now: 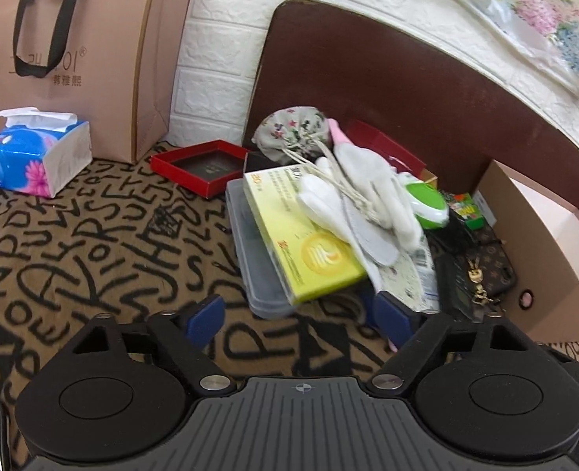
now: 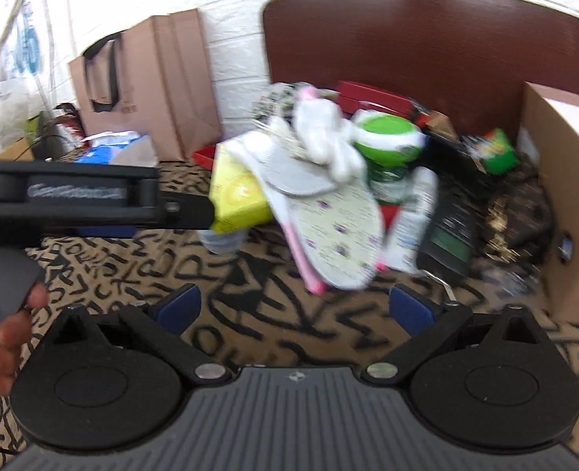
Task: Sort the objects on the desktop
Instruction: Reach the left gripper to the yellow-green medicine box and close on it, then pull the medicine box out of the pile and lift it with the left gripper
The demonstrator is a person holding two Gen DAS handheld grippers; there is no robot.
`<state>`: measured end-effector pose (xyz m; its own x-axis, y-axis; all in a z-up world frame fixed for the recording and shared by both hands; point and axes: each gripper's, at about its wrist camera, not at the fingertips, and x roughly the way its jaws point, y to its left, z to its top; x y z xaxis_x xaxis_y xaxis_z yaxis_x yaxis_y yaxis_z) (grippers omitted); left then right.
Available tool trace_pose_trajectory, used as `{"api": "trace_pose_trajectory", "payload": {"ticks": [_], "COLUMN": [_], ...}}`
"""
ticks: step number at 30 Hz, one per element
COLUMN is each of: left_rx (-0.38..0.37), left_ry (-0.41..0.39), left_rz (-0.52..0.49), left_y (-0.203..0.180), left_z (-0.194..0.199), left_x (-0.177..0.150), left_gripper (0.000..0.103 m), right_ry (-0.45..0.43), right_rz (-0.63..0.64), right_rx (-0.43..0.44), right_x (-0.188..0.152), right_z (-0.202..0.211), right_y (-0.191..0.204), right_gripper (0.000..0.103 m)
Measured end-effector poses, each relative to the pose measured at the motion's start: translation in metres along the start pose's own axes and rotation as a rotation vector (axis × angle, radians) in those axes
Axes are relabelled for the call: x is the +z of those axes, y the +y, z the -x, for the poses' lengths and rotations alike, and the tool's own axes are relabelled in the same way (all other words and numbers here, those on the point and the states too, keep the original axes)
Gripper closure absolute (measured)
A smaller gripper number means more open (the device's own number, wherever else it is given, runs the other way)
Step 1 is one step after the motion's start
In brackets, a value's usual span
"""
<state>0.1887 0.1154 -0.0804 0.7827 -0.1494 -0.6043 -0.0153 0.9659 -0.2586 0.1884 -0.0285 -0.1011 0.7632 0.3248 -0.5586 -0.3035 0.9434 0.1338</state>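
A pile of objects lies on the letter-patterned cloth. A yellow-green box rests on a clear plastic case. White gloves, a grey insole and a floral pouch lie on top. A green-lidded tub sits behind. My left gripper is open, its pads just short of the case. My right gripper is open and empty, in front of a floral insole. The left gripper also shows in the right wrist view, reaching the yellow-green box.
A red tray, a tissue pack and a paper bag stand at the left. A cardboard box stands at the right, with a patterned wallet beside it. A dark brown board leans on the white wall.
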Motion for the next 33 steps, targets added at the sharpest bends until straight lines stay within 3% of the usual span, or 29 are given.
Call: {"api": "trace_pose_trajectory", "payload": {"ticks": [5, 10, 16, 18, 19, 20, 22, 28, 33], "left_rx": [-0.018, -0.045, -0.090, -0.103, -0.115, -0.130, -0.137, -0.138, -0.154], "left_ry": [0.022, 0.019, 0.027, 0.044, 0.040, 0.037, 0.045, 0.076, 0.133], "left_rz": [0.013, 0.002, -0.001, 0.006, 0.010, 0.012, 0.017, 0.035, 0.033], "left_y": [0.012, 0.013, 0.012, 0.015, 0.016, 0.017, 0.016, 0.017, 0.004], "left_z": [-0.020, -0.036, -0.058, -0.068, -0.070, -0.070, -0.069, -0.056, -0.032], "left_x": [0.010, 0.020, 0.031, 0.032, 0.033, 0.033, 0.035, 0.026, 0.001], "left_gripper": [0.022, 0.021, 0.020, 0.019, 0.020, 0.030, 0.039, 0.048, 0.049], "right_ry": [0.031, 0.021, -0.046, -0.069, -0.073, -0.071, -0.050, -0.019, 0.027], "right_rz": [0.050, 0.062, 0.080, 0.122, 0.135, 0.142, 0.140, 0.132, 0.089], "right_rx": [0.135, 0.091, 0.035, 0.028, 0.034, 0.035, 0.066, 0.074, 0.101], "right_x": [0.010, 0.023, 0.037, 0.039, 0.039, 0.040, 0.043, 0.039, 0.023], "right_z": [-0.026, -0.053, -0.062, -0.065, -0.066, -0.068, -0.074, -0.070, -0.045], "right_y": [0.015, 0.019, 0.014, 0.017, 0.019, 0.021, 0.021, 0.025, 0.025], "right_gripper": [0.029, 0.029, 0.013, 0.013, 0.014, 0.018, 0.027, 0.031, 0.031]}}
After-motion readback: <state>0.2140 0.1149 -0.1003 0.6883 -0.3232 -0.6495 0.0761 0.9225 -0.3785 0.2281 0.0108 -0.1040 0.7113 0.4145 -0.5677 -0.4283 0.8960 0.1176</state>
